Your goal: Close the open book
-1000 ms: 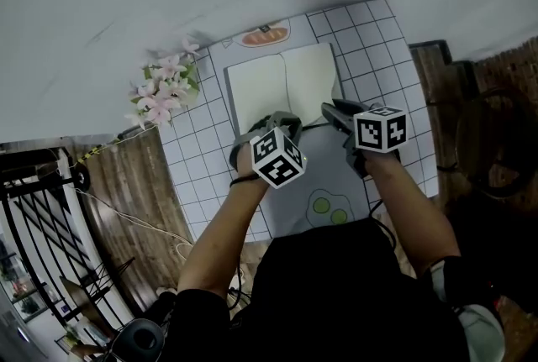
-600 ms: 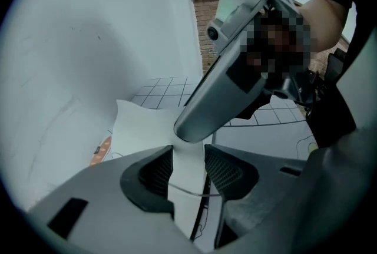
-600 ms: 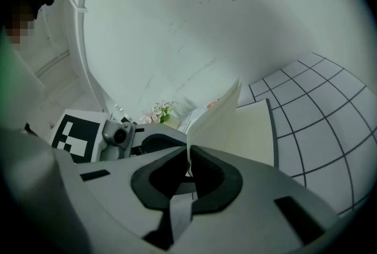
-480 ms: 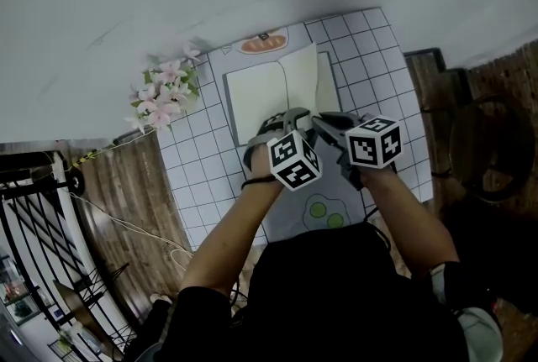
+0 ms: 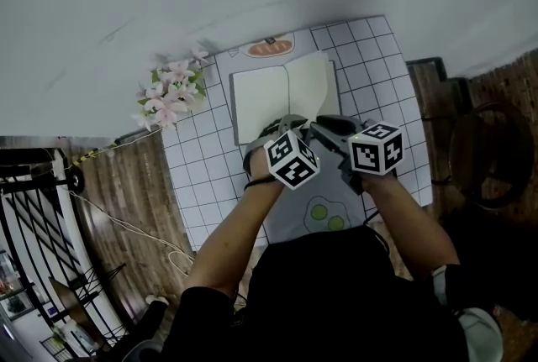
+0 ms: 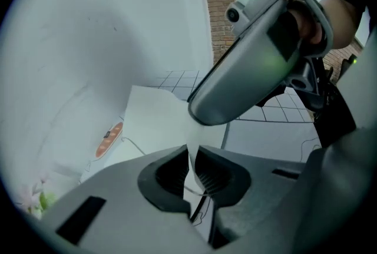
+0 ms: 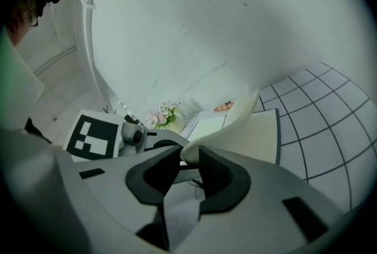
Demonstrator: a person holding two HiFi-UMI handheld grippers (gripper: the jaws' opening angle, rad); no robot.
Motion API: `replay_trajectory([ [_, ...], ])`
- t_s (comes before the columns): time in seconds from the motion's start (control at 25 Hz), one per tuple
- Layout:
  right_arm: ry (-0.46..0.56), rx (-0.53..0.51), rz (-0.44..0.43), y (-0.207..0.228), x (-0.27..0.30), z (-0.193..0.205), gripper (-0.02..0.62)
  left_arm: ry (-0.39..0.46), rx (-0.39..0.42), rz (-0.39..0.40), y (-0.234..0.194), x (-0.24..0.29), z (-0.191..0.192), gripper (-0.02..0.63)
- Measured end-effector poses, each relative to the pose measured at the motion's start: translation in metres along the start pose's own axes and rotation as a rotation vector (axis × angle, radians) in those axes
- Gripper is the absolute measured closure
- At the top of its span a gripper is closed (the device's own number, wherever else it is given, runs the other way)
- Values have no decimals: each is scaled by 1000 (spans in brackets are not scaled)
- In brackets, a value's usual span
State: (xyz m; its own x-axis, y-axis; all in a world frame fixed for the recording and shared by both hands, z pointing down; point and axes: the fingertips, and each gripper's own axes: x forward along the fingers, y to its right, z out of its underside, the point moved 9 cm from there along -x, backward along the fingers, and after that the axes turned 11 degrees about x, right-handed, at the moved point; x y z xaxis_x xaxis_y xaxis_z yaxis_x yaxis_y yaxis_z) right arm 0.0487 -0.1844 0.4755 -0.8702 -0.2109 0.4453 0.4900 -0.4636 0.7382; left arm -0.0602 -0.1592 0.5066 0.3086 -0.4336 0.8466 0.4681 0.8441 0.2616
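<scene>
Pink flowers are seen by the left edge of the checked worktop, and to their right the book lies open on a grey mat, its right-hand pages lifted and curled over. The left tongs, their jaws just closed further, are clamped on one thin white page at the book's near edge. The right tongs, just opened further, stand apart with the curled page edge between them.
</scene>
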Motion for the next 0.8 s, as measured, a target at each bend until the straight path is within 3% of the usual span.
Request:
replay_trajectory([
  [0.08, -8, -55, -8, -5, -4, 2, 491, -22, -12, 8, -2, -2, 8, 578],
  [0.2, -23, -84, 10, -2, -12, 9, 491, 10, -90, -10, -5, -12, 20, 581],
  [0.36, -59, -74, 86, 12, -19, 24, 491, 70, -189, -71, -11, -29, 34, 581],
  [0.52, -96, -94, 143, 18, -20, 39, 489, 63, -240, -143, -12, -42, 57, 580],
  [0.8, -221, -268, 234, 20, 0, 56, 453, 97, -403, -241, -26, -56, 104, 568],
])
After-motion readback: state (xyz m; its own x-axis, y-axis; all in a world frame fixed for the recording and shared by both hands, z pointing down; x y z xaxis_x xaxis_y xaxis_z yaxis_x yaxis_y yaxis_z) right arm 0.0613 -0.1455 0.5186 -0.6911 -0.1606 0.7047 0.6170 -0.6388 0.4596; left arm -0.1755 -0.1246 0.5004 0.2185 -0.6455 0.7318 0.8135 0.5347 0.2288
